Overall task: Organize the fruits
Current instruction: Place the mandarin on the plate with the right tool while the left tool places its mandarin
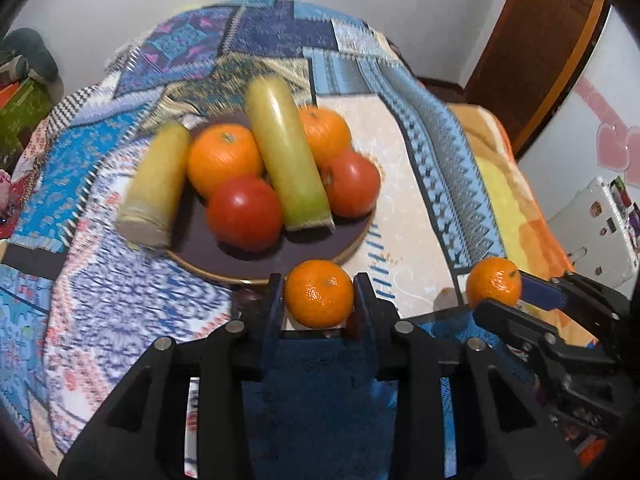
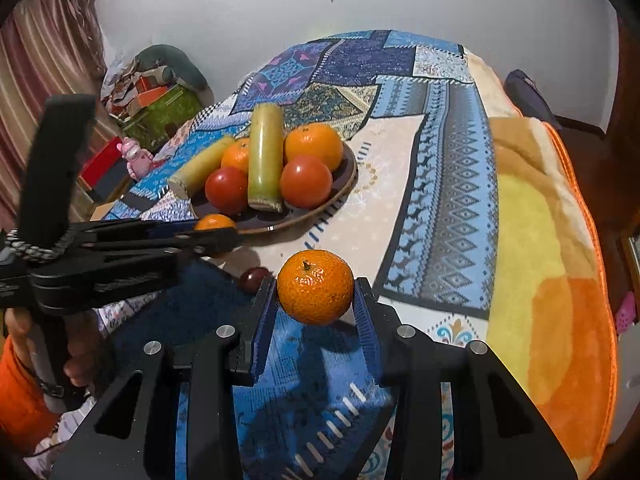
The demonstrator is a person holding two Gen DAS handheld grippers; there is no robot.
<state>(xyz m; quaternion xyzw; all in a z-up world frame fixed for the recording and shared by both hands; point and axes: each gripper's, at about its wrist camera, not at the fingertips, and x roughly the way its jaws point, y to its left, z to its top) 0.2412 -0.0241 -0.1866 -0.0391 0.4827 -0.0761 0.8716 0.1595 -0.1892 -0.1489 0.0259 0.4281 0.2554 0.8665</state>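
A dark plate (image 1: 320, 240) on the patterned cloth holds two oranges (image 1: 226, 158), two tomatoes (image 1: 245, 212) and a long green-yellow stalk (image 1: 286, 152); a second stalk (image 1: 156, 184) leans on its left rim. My left gripper (image 1: 318, 294) is shut on an orange (image 1: 319, 294) just in front of the plate. My right gripper (image 2: 316, 288) is shut on another orange (image 2: 315, 286), held above the cloth to the right of the left gripper (image 2: 212, 228). The plate (image 2: 340, 194) also shows in the right wrist view.
A small dark red fruit (image 2: 254, 279) lies on the cloth near the right gripper. An orange-yellow blanket (image 2: 552, 280) covers the right side. Boxes and a pink toy (image 2: 138, 156) sit left of the table. A white wall stands behind.
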